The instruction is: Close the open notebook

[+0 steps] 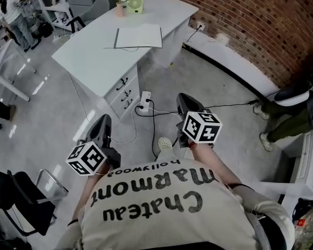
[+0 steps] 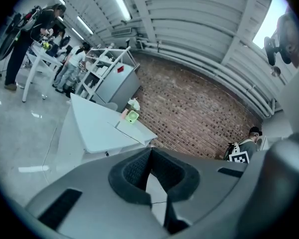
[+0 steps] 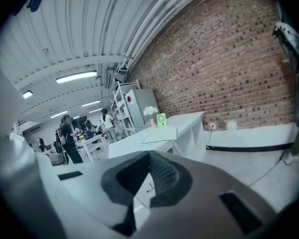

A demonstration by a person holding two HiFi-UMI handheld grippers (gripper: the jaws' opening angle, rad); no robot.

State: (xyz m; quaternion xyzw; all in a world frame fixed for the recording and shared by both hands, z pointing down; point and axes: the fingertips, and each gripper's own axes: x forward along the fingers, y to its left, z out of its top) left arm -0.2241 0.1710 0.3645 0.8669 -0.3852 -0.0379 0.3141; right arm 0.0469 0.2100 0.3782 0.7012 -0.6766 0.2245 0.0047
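Close to my chest, my left claw (image 1: 101,123) and right claw (image 1: 185,103) are both pressed together, empty. Ahead, cables (image 1: 161,113) cross the floor; I'd step round them, then open 1 claw for the cover. Farther off, the notebook (image 1: 139,37) lies flat on the desk (image 1: 88,53), bare top around it.
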